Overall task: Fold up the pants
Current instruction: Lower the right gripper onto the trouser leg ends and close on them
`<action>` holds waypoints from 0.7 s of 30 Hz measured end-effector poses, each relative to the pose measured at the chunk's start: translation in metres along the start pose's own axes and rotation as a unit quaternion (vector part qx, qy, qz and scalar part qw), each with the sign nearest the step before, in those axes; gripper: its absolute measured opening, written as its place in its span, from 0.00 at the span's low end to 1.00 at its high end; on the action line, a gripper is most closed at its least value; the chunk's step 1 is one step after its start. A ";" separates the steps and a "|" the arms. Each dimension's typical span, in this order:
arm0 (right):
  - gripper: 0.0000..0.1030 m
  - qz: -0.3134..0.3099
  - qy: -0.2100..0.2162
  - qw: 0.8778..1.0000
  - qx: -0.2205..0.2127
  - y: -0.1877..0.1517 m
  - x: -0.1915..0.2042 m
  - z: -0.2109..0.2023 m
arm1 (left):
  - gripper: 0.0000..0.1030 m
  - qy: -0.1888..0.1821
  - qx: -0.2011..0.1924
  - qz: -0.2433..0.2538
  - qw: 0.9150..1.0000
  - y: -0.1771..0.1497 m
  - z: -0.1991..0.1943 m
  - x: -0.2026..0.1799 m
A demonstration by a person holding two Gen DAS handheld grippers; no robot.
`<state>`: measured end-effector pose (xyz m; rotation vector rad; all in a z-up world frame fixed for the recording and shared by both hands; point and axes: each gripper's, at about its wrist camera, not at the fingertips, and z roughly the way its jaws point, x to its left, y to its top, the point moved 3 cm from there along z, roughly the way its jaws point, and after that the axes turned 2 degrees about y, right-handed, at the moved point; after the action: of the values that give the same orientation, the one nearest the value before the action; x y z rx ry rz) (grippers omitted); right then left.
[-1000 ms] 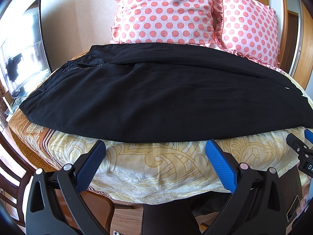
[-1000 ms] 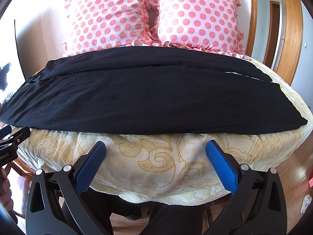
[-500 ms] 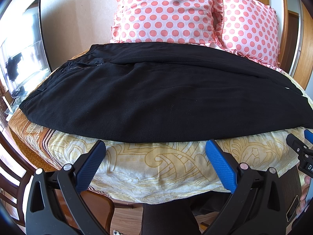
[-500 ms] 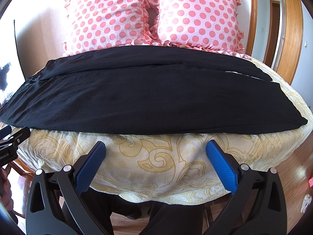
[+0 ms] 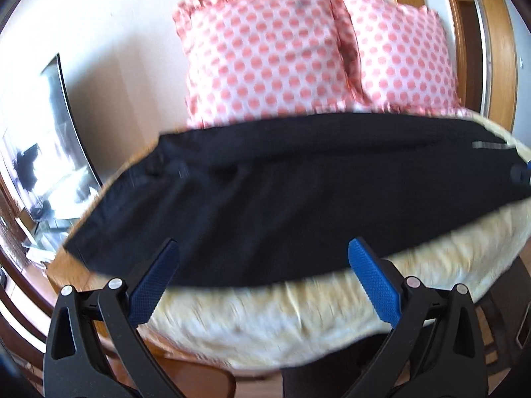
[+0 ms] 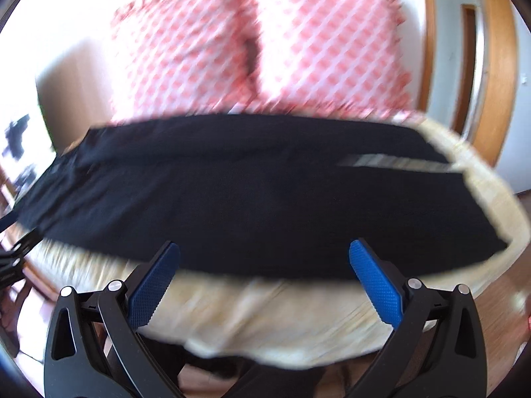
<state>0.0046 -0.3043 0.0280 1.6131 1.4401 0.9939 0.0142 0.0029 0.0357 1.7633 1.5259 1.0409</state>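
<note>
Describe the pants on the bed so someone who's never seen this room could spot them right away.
Find the bed with the cream patterned bedspread and two pink polka-dot pillows at its head. Spread flat across it, in front of the pillows, lie the black pants. They are the only dark, plain thing on the bed.
</note>
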 end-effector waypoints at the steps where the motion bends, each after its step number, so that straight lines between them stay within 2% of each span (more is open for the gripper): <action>1: 0.99 0.011 -0.008 1.000 -0.003 0.015 -0.011 0.004 | 0.98 -0.004 -0.006 -0.007 1.000 0.008 0.003 0.003; 5: 0.99 0.042 -0.050 0.998 0.005 0.076 -0.051 0.050 | 0.98 -0.022 -0.008 -0.058 0.998 0.045 0.031 0.016; 8: 0.99 0.061 -0.107 0.992 0.040 0.117 -0.089 0.112 | 0.98 -0.044 0.003 -0.101 0.994 0.069 0.061 0.023; 11: 0.98 0.106 -0.131 0.983 0.071 0.139 -0.123 0.160 | 0.98 -0.034 0.024 -0.108 0.993 0.094 0.098 0.021; 14: 0.92 0.174 -0.152 0.967 0.109 0.154 -0.161 0.208 | 0.98 -0.006 0.047 -0.086 0.995 0.117 0.135 0.013; 15: 0.87 0.192 -0.166 0.960 0.119 0.157 -0.174 0.225 | 0.98 0.001 0.053 -0.082 0.995 0.123 0.146 0.012; 17: 0.81 0.212 -0.198 0.948 0.135 0.161 -0.193 0.250 | 0.98 0.012 0.059 -0.074 0.995 0.134 0.172 0.009; 19: 0.70 0.226 -0.217 0.939 0.143 0.162 -0.206 0.266 | 0.98 0.025 0.064 -0.070 0.995 0.138 0.191 0.008; 21: 0.67 0.245 -0.232 0.929 0.148 0.164 -0.218 0.281 | 0.98 0.024 0.077 -0.078 0.994 0.135 0.210 0.008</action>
<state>0.3129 -0.5458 0.0414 2.3181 0.9048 0.5934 0.2645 -0.0001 0.0382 1.6984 1.7842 0.9145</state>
